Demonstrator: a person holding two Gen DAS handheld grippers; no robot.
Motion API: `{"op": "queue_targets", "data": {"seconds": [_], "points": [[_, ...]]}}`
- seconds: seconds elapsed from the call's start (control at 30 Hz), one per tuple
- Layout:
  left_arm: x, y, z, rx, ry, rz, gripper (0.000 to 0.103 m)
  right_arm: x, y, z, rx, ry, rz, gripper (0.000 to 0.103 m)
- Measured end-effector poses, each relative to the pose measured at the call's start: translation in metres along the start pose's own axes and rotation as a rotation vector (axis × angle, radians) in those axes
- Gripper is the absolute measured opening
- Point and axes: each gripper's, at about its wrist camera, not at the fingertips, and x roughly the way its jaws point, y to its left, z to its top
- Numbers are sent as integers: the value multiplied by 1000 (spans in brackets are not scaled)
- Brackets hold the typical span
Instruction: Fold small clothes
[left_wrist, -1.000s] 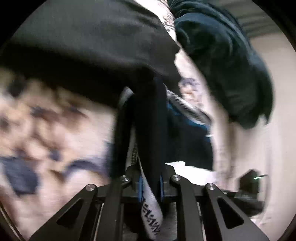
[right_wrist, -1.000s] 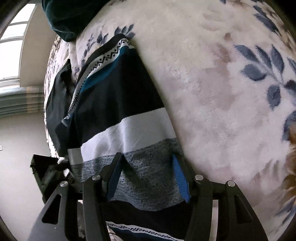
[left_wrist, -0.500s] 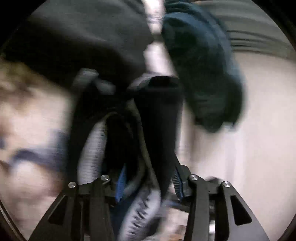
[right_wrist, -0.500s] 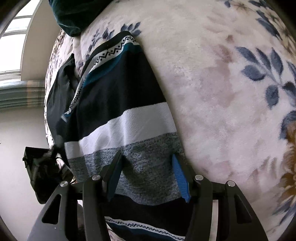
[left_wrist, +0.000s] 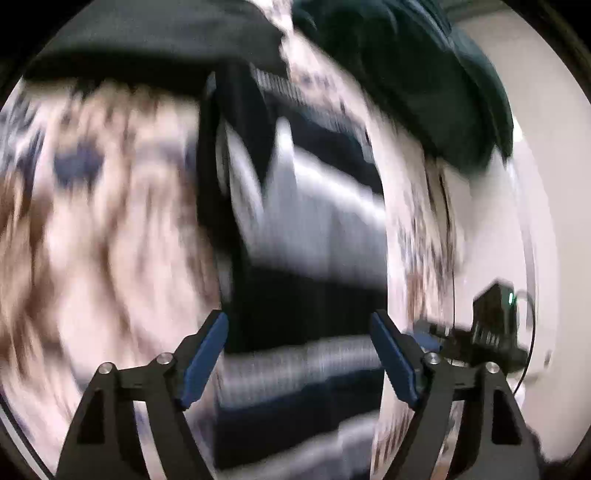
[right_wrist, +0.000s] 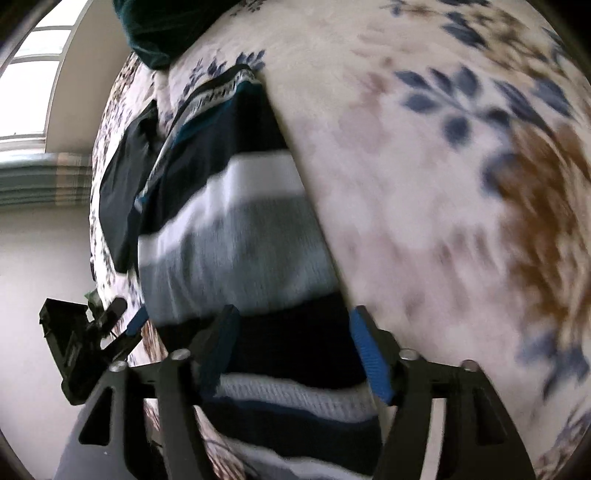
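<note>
The striped garment (right_wrist: 236, 236) is spread on the floral blanket (right_wrist: 424, 184), running from lower centre to upper left. The right gripper (right_wrist: 291, 347) and left gripper (left_wrist: 299, 354) have just been opened; the garment is seen between their parted pads, unclamped.

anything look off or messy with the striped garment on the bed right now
Nothing stands out. The striped garment lies flat in a long narrow strip on the floral blanket, its edges fairly straight. A separate black garment lies beside it at its far end.
</note>
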Motion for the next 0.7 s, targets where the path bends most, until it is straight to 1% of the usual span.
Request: {"op": "queue_targets", "data": {"seconds": [0.07, 0.1, 0.17, 0.2, 0.27, 0.3, 0.37, 0.43, 0.53, 0.63, 0.7], "points": [[1, -7, -39, 6, 48, 17, 79, -5, -11, -27, 9, 18, 1, 73], [0, -10, -58, 7, 59, 29, 79, -7, -21, -48, 26, 40, 2, 73], [-2, -11, -96, 6, 77, 63, 79, -6, -34, -77, 44, 81, 2, 73], [-3, -9, -117, -19, 86, 93, 79, -5, -41, -95, 50, 106, -2, 73], [-8, -4, -141, -72, 80, 112, 79, -2, -56, -127, 64, 150, -4, 73], [-11, -3, -148, -98, 73, 123, 79, 0, -66, -147, 79, 179, -4, 73], [-20, 4, -171, -158, 57, 122, 79, 2, -76, -170, 85, 209, -13, 73], [-28, 10, -191, -188, 47, 140, 79, 0, -87, -198, 76, 239, -29, 73], [-25, 14, -208, -217, 55, 153, 79, -4, -100, -226, 77, 269, -14, 73], [-11, 25, -229, -260, 86, 144, 79, -2, -112, -244, 75, 289, -21, 73], [-9, 34, -245, -272, 105, 144, 79, 1, -118, -254, 75, 306, -21, 73]]}}
